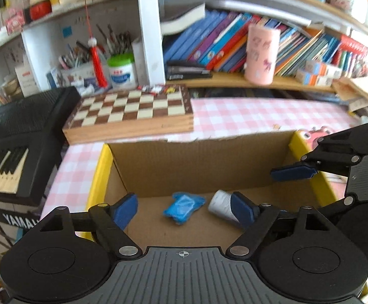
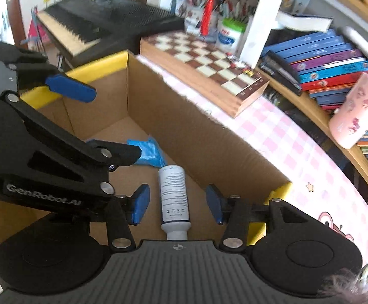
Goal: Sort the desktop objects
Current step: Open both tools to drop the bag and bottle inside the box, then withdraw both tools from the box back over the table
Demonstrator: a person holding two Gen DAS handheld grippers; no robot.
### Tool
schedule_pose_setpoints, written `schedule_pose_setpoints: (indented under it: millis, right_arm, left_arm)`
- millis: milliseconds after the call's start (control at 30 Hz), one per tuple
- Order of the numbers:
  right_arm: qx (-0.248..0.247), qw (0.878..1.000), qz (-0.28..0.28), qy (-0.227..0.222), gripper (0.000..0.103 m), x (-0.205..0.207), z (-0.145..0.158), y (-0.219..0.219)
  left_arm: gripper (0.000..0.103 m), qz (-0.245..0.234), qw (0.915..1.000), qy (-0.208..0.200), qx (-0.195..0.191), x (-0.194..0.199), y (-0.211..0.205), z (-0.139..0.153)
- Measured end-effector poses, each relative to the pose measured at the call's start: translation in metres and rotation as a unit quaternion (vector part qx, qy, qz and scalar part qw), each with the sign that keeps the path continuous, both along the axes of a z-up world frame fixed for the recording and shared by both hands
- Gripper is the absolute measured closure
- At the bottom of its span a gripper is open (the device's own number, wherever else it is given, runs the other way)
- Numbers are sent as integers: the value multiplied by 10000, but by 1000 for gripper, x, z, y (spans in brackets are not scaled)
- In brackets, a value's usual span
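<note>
both tongs hang over the cardboard box [image 1: 196,162] on the table [image 1: 247,116]. left tongs [image 1: 184,209] wide open, holding nothing. right tongs [image 2: 177,204] partly open, pads clear of the white bottle [image 2: 174,197] lying on the box floor between them. blue packet [image 1: 184,206] lies beside the bottle, mid-floor.

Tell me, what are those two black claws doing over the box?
A person is tidying a desk with a claw in each hand. Both claws hang over a cardboard box. Inside it lie a blue packet and a white bottle on its side. The left claw and the right claw are both open and hold nothing, so both things look dropped in already.
</note>
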State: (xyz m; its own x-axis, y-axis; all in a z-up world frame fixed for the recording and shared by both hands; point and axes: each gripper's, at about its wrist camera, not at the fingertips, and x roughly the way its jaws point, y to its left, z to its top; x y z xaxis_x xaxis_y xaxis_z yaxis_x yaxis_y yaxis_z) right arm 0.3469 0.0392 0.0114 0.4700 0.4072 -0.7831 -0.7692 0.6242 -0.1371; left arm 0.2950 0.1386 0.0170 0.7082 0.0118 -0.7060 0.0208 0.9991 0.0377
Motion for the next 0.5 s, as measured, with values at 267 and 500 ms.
schedule_pose_setpoints:
  millis: [267,500]
  right_arm:
    - [749,9944,-321,-679,47,-40,39,-33]
    - [1139,9854,-722,-1040,46,-81,63,-60]
  left_arm:
    - [12,-115,9975,-699,-7,-47,-9,38]
    - [9,-173,9930,-1167,-65,-91,-16,59]
